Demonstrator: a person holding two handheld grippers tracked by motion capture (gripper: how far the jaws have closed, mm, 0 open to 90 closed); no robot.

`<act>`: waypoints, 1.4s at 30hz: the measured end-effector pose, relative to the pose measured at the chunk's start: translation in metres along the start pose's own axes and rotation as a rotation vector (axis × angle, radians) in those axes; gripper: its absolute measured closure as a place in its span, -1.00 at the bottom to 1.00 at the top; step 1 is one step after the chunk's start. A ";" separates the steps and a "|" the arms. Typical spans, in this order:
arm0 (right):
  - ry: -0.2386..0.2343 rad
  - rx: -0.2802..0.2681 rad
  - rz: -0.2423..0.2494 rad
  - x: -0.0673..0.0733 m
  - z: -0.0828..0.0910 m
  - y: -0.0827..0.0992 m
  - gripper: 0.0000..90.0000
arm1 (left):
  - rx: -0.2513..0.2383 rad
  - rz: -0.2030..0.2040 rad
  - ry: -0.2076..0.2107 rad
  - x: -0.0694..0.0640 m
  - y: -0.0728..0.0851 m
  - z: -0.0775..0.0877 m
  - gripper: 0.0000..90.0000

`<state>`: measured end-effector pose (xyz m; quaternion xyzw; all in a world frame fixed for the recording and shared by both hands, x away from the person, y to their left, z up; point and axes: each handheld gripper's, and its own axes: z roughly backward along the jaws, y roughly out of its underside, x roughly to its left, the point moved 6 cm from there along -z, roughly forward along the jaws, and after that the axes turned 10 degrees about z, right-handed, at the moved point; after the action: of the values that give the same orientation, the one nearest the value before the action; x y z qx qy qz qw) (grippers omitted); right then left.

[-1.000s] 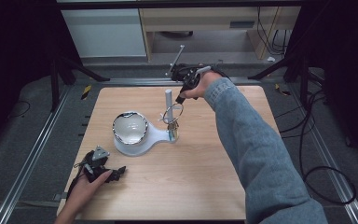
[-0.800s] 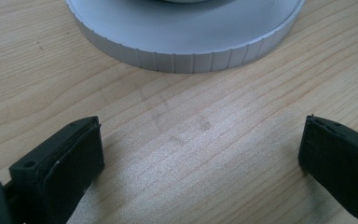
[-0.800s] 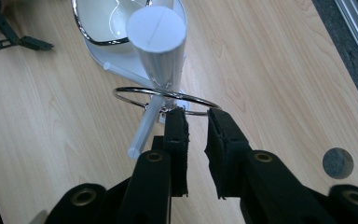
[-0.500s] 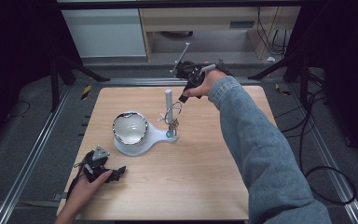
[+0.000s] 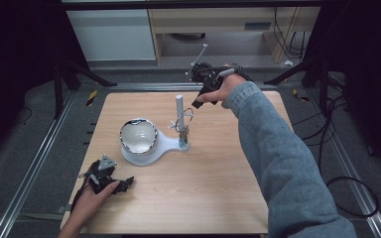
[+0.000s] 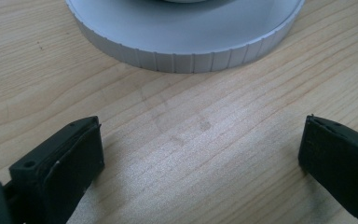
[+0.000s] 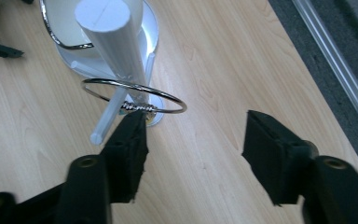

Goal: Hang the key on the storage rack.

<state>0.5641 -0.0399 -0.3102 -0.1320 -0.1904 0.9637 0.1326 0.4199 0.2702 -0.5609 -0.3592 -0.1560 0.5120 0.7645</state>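
Support surface: a light wood-grain table (image 5: pixel 213 198) on a dark grey floor. A white stand (image 5: pixel 155 148) sits directly on the tabletop, left of centre; its round, ribbed-edge base carries a shiny bowl-shaped dish (image 5: pixel 138 136), and its narrower end bears an upright white post (image 5: pixel 179 106) with a metal ring (image 7: pixel 135 95) hung on a side peg. The left gripper (image 5: pixel 110 181) rests on the table near the front-left corner, under a hand (image 5: pixel 90 204).

White stand (image 5: pixel 154 146) on table (image 5: pixel 218 198), ring (image 5: pixel 184 120) hanging.
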 end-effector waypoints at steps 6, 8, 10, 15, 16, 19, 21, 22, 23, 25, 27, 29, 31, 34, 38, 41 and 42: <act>0.055 -0.047 -0.012 -0.003 0.005 0.006 -0.52 | 0.000 0.000 0.000 0.000 0.000 0.000 -1.00; 0.072 -0.067 -0.022 -0.004 0.006 0.009 -0.60 | 0.000 0.000 0.000 0.000 0.000 0.000 -1.00; 0.090 -0.090 -0.029 -0.005 0.007 0.013 -0.71 | 0.000 -0.002 -0.001 0.000 0.000 0.000 -1.00; 0.112 -0.136 -0.039 -0.005 0.008 0.024 -0.84 | 0.000 -0.002 0.000 0.000 0.000 0.000 -1.00; 0.119 -0.134 -0.035 -0.005 0.008 0.027 -0.85 | 0.000 -0.001 0.000 0.000 0.000 0.000 -1.00; 0.131 -0.157 -0.054 -0.006 0.008 0.034 -0.85 | 0.000 -0.001 0.000 0.000 0.000 0.000 -1.00; 0.147 -0.157 -0.070 -0.008 0.008 0.041 -0.83 | 0.000 -0.001 0.000 0.000 0.000 0.000 -1.00; 0.151 -0.158 -0.073 -0.008 0.008 0.043 -0.82 | 0.000 -0.001 0.000 0.000 0.000 0.000 -1.00; 0.158 -0.159 -0.080 -0.008 0.008 0.046 -0.79 | 0.000 -0.001 0.000 0.000 0.000 0.000 -1.00; 0.161 -0.158 -0.089 -0.008 0.007 0.051 -0.78 | 0.000 -0.002 0.000 0.000 0.000 0.000 -1.00; 0.172 -0.158 -0.091 -0.007 0.006 0.056 -0.75 | -0.002 -0.001 0.001 0.000 0.000 0.000 -1.00; 0.191 -0.176 -0.115 -0.007 0.005 0.063 -0.76 | -0.001 -0.001 0.001 0.000 0.000 0.000 -1.00; 0.202 -0.177 -0.117 -0.005 0.003 0.070 -0.73 | -0.002 0.000 0.001 0.000 0.000 0.000 -1.00; 0.225 -0.172 -0.120 -0.001 -0.004 0.084 -0.72 | -0.002 0.000 0.001 0.000 0.000 0.000 -1.00; 0.244 -0.169 -0.130 0.003 -0.012 0.098 -0.68 | -0.002 0.002 0.001 0.000 0.000 0.000 -1.00; 0.251 -0.165 -0.133 0.006 -0.018 0.108 -0.66 | 0.000 -0.001 0.001 0.000 0.000 0.000 -1.00; 0.255 -0.161 -0.133 0.007 -0.020 0.112 -0.66 | 0.001 -0.002 0.000 0.000 0.000 0.000 -1.00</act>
<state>0.5407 -0.1310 -0.3743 -0.2503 -0.2570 0.9099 0.2082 0.4198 0.2703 -0.5610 -0.3588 -0.1559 0.5115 0.7651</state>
